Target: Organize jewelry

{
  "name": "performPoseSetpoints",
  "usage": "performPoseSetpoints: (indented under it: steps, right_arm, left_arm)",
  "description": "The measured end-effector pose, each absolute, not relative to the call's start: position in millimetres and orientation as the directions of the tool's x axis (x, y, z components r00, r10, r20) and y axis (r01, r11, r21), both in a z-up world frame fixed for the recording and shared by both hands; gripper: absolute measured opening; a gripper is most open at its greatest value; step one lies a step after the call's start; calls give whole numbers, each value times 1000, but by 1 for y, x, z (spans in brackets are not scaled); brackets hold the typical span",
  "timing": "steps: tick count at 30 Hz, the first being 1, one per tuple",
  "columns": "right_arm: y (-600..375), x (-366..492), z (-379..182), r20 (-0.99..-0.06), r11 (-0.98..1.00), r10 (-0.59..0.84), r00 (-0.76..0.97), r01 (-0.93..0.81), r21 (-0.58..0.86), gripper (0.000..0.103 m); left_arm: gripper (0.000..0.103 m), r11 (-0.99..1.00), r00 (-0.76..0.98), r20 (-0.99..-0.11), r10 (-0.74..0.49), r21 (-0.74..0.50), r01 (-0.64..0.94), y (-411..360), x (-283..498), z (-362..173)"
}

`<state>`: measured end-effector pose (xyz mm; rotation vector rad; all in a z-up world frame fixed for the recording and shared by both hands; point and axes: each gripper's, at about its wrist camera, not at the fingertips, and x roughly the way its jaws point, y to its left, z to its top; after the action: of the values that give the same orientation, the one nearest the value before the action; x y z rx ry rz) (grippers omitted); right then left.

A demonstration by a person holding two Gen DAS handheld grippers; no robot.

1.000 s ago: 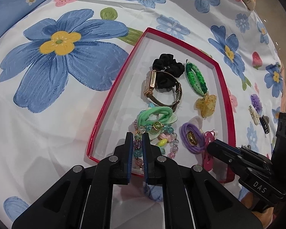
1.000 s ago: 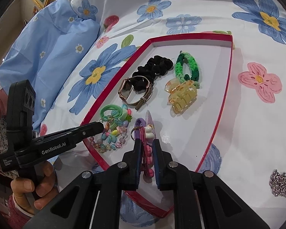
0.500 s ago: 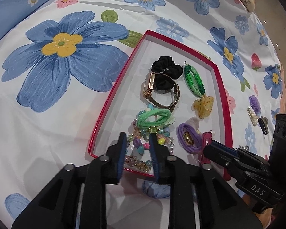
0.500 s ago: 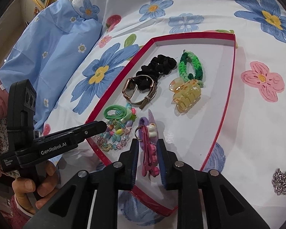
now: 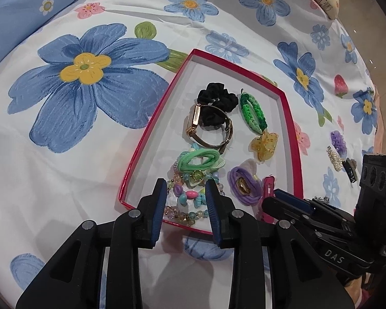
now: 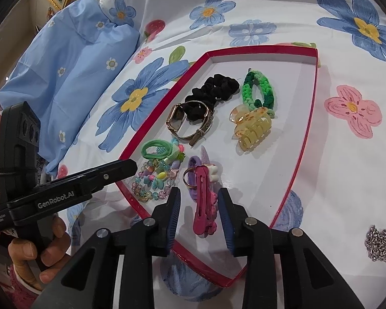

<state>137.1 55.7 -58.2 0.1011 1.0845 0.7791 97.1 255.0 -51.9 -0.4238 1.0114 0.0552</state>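
Note:
A red-rimmed white tray (image 5: 151,126) (image 6: 306,134) lies on the flowered bedsheet. It holds a black scrunchie (image 5: 217,99), a gold watch (image 5: 209,128), a green braided band (image 5: 252,112), a yellow claw clip (image 6: 252,128), a green hair tie (image 5: 199,159), a purple tie (image 5: 242,185), a beaded bracelet (image 5: 186,198) (image 6: 154,182) and a pink hair clip (image 6: 204,206). My left gripper (image 5: 185,193) is open with the beaded bracelet lying between its fingers. My right gripper (image 6: 198,200) is open with the pink clip lying between its fingers.
A silver chain (image 6: 380,242) lies on the sheet right of the tray. A purple flower clip (image 5: 338,141), a pearl clip (image 5: 333,157) and a dark clip (image 5: 351,170) lie beyond the tray's right side. A blue pillow (image 6: 64,64) sits at the left.
Both grippers were shut, the left on the beaded bracelet and the right on the pink clip. Both have opened and drawn back a little, leaving the pieces in the tray.

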Motion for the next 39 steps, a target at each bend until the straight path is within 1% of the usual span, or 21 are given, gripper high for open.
performPoseSetpoints:
  steps: [4,8,22,25,26,27,28,30,32,35,39]
  right_arm:
    - [56,137,-58,-758,736,607,238,-528,424,35]
    - [60,135,-55,-769,745,585,257,-546,383,39]
    - [58,137,-54,-770,746,585,257,-543,386,39]
    - [51,136,-45,-750,749,597,283,-533,395,39]
    - [47,135,-41,-739,748,606,296,-529,401,40]
    - [42,134,-35,-724,746,616,311,-525,409,41]
    - [37,134,-30,-712,746,623,325,-520,415,44]
    - [24,131,-18,-676,745,641,364,-506,434,59]
    - [14,128,-8,-642,737,660,390,-500,454,68]
    - [-1,119,8,-585,717,691,424,-502,484,75]
    - [-17,104,21,-535,707,706,465,-509,491,79]
  left_arm:
    - [32,917,545,-825,-149,-322,-237,255,94,-48]
    - [32,917,545,-824,-152,-323,-233,254,93,-46]
    - [33,916,546,-824,-154,-326,-235,254,89,-44]
    - [43,914,551,-821,-150,-328,-240,254,85,-40]
    - [49,912,558,-816,-152,-334,-239,253,83,-38]
    - [58,911,564,-812,-151,-336,-240,253,80,-35]
    - [63,910,570,-809,-145,-335,-243,253,77,-32]
    - [79,912,586,-800,-130,-328,-246,250,70,-24]
    - [85,916,600,-791,-118,-320,-242,247,62,-16]
    - [86,921,617,-780,-105,-309,-235,242,50,-7]
    - [87,925,636,-767,-83,-298,-237,237,33,2]
